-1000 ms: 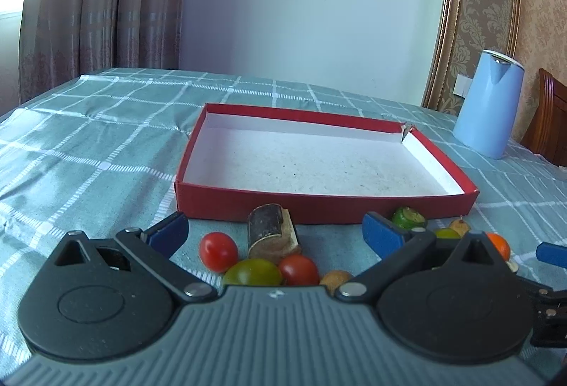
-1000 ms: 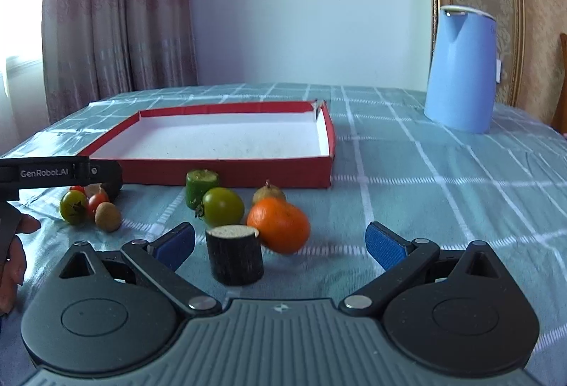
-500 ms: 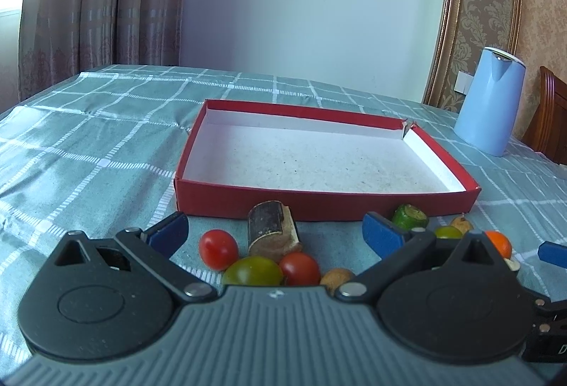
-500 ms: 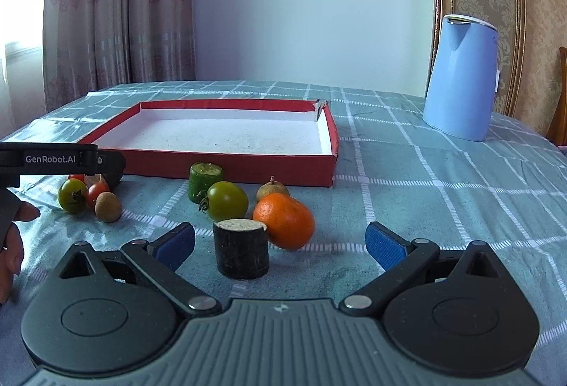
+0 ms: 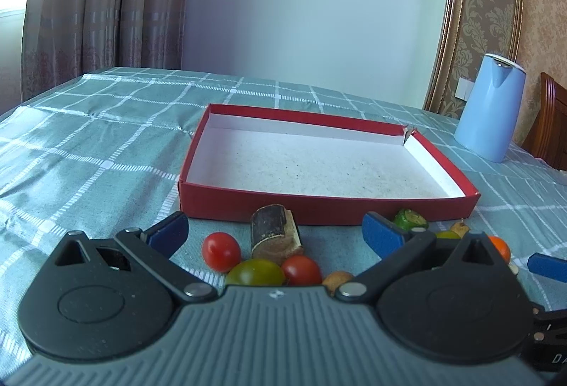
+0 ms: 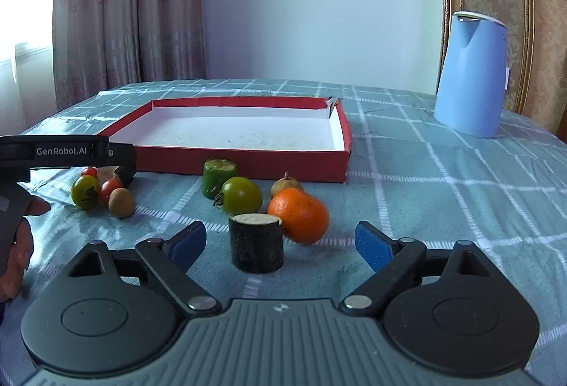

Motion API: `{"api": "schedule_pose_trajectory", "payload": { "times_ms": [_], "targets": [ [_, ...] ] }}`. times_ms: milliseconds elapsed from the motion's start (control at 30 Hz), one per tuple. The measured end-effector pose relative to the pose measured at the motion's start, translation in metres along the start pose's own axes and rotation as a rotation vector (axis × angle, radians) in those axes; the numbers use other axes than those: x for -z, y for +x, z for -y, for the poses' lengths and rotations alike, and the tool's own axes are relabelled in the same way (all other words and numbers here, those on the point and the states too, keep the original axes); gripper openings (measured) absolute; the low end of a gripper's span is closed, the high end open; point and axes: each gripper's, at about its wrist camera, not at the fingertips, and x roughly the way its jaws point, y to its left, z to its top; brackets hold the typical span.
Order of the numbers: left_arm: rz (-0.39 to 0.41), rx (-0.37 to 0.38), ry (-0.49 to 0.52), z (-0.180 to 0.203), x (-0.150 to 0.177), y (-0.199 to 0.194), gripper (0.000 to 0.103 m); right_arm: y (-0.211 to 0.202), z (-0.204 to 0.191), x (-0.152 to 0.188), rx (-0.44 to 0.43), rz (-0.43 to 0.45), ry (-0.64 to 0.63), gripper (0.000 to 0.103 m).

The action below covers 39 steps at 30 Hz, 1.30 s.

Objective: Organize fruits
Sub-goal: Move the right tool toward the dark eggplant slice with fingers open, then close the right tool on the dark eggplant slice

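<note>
An empty red tray [image 5: 319,205] with a white floor lies on the checked tablecloth; it also shows in the right wrist view [image 6: 244,166]. My left gripper [image 5: 274,233] is open and empty over a red cherry tomato [image 5: 221,251], a dark cut stick [image 5: 273,237], a green tomato [image 5: 255,272] and another red tomato [image 5: 301,269]. My right gripper [image 6: 280,242] is open and empty around a dark cut cylinder [image 6: 256,247], with an orange [image 6: 298,215], a green tomato [image 6: 241,195] and a green cut piece [image 6: 218,175] just beyond.
A blue kettle [image 6: 469,74] stands at the back right on the table. A brown chair [image 5: 553,130] is at the right edge. Curtains hang at the back left. The left gripper's body [image 6: 63,152] and a hand show at the left of the right wrist view.
Both grippers have risen a little and tilted, so the tray and fruits sit lower in view. The fruits have not moved.
</note>
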Motion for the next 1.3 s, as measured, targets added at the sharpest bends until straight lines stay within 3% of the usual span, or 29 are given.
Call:
{"api": "schedule_pose_trajectory", "payload": {
  "times_ms": [333,467,700,1000,1033,1300],
  "targets": [
    [-0.003,0.003,0.006,-0.001,-0.001,-0.001,0.103,0.001,-0.009,0.0,-0.007,-0.01,-0.044,0.091],
    [-0.006,0.013,-0.002,-0.001,-0.001,-0.001,0.103,0.009,-0.015,-0.002,-0.02,-0.041,-0.054,0.071],
    [-0.009,0.013,-0.002,-0.001,-0.001,0.0,0.103,0.012,-0.019,-0.003,-0.006,-0.039,-0.068,0.067],
    [-0.011,-0.001,-0.015,-0.003,-0.001,0.0,0.103,0.008,-0.018,0.0,0.013,-0.02,-0.072,0.041],
    [-0.007,-0.005,-0.022,-0.004,-0.001,-0.001,0.103,0.007,-0.018,0.001,-0.032,-0.021,-0.064,0.033],
    [0.037,-0.056,-0.073,-0.027,-0.002,-0.016,0.103,0.007,-0.015,0.002,-0.054,-0.014,-0.045,0.032]
  ]
}}
